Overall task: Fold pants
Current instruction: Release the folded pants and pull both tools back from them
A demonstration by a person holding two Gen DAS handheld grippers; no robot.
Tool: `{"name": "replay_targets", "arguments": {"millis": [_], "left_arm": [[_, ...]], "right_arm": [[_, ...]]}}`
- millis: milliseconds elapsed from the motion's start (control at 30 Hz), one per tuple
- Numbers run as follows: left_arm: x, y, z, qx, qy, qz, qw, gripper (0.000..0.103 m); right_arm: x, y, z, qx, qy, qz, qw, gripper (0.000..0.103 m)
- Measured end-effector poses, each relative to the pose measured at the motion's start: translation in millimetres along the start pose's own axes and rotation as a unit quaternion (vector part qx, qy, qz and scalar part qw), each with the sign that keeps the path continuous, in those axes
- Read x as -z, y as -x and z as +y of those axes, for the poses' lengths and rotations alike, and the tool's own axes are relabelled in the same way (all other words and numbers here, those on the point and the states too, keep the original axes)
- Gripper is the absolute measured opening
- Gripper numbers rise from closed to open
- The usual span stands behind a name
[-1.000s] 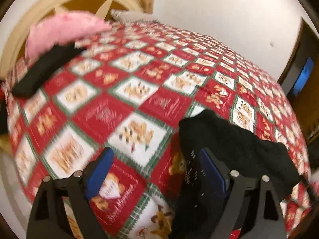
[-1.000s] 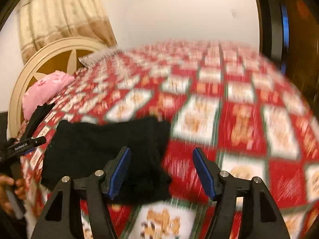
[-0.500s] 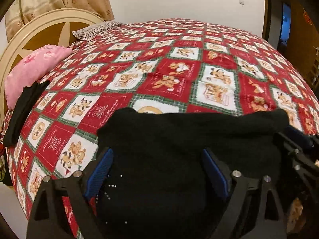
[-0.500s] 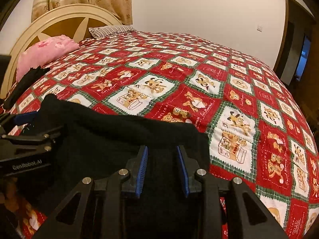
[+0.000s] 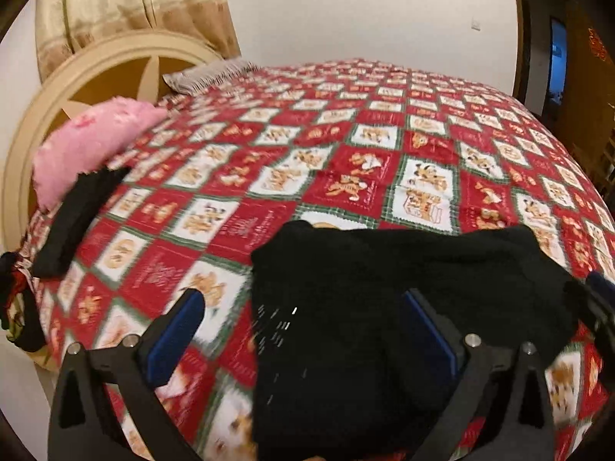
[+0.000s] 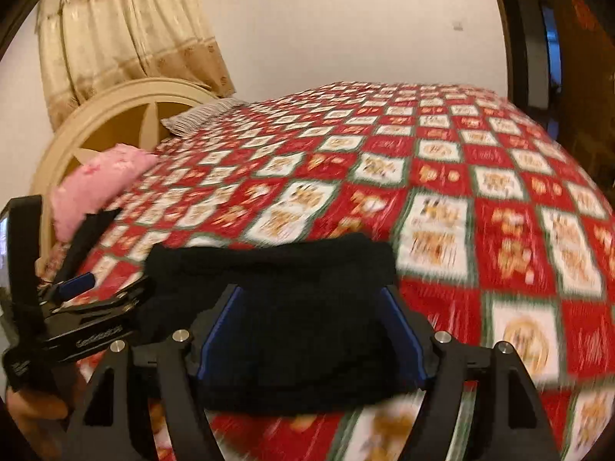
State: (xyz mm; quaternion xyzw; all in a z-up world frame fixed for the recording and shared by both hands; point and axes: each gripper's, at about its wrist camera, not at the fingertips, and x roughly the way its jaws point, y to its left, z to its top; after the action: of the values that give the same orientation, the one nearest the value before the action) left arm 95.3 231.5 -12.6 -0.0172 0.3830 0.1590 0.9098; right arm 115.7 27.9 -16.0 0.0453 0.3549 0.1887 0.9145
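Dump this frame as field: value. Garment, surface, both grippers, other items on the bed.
garment: black pants, folded into a compact stack, lying near the bed's front edge
surface: red patchwork bedspread
left gripper: open, right finger over the pants, left finger over the bedspread
right gripper: open, fingers straddling the stack, nothing pinched
other items: pink pillow by the headboard; second black folded item beside the pillow; striped pillow farther back
image quality: motion blur in both views
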Motion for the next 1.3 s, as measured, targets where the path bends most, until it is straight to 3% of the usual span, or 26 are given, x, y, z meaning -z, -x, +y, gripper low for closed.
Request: {"name": "replay_targets", "arguments": {"millis": [100,200,367,567,800,1000,1300], "left_arm": [[13,25,2,-0.007,-0.01,-0.009,0.9999,0.103],[28,39,4,-0.022,-0.01,0.011,0.9996,0.103],[43,66,12,-0.013,0.017,0.003,0.9998,0.103],[34,107,10,-0.025,0.013,-0.045,0.9986,0.103],[29,148,12,-0.031,0.003,-0.105,0.994,0.103],[30,156,10,-0.02,0.005,-0.111,0.9936,0.103],[35,143,3,-0.024,-0.001,-0.089,0.9958,0.103]], "right_arm": [[18,17,7,-0.004,-0.007,0.01,1.0,0.074],[35,32,11,0.005,-0.015,0.018,1.0,0.074],[42,65,19,0.015,-0.013,0.013,1.0,0.074],[28,119,37,0.028,0.009,-0.065,0.997,0.074],[15,174,56,0.05,0.031,-0.157,0.986,0.077],[19,186,65,0.051,0.043,-0.176,0.982,0.077],[22,183,57,0.063,0.022,-0.167,0.984,0.077]]}}
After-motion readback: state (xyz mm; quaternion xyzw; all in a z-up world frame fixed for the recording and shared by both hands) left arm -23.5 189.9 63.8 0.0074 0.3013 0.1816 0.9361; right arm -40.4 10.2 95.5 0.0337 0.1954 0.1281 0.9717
